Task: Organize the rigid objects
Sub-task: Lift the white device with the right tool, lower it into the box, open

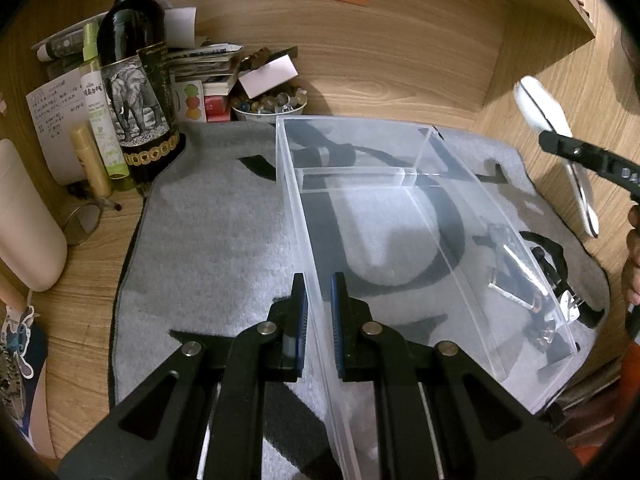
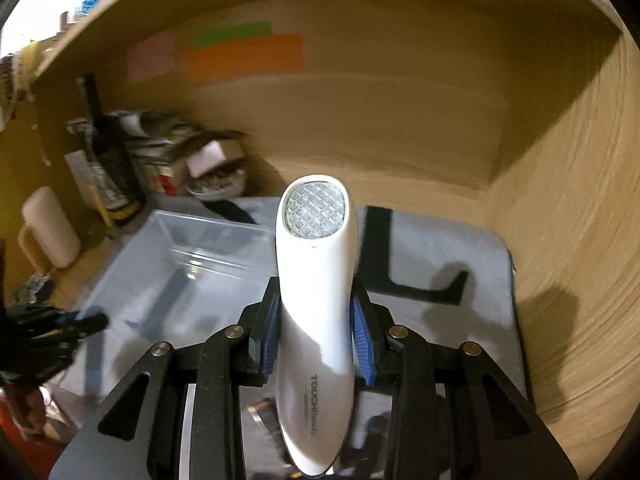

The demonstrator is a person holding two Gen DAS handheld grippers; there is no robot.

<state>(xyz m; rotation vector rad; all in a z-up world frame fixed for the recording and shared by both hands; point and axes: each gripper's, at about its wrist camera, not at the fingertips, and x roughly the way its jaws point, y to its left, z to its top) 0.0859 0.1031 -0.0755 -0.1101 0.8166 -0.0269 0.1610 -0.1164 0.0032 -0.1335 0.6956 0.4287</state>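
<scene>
A wooden desk (image 1: 400, 76) holds a big gray mat (image 1: 208, 240) with black letters on it. On the mat sits a clear plastic box (image 1: 404, 216) with thin walls and a divider that makes a small part at the far end. The box looks empty inside. It seems light and stiff, and it could slide on the mat if nobody held it.

The left gripper (image 1: 319, 292) straddles the near left wall of the box, one pad on each side. The gap is narrow, but it is hard to tell if the pads are really squeezing the wall.

A dark bottle (image 1: 136, 80) with an elephant on it stands at the far left, with papers and a bowl of little stones (image 1: 270, 106) close by.

The right gripper (image 2: 316, 312) is up in the air, to the right of the box. Its blue pads (image 2: 270, 332) pinch a white beauty wand (image 2: 316, 280) around its middle. The wand looks smooth, hard and slippery, and not heavy. Its clear window at the tip could scratch, so holding the plain white middle seems the safest.

Some small shiny things lie just past the right wall of the box, too unclear to name.
</scene>
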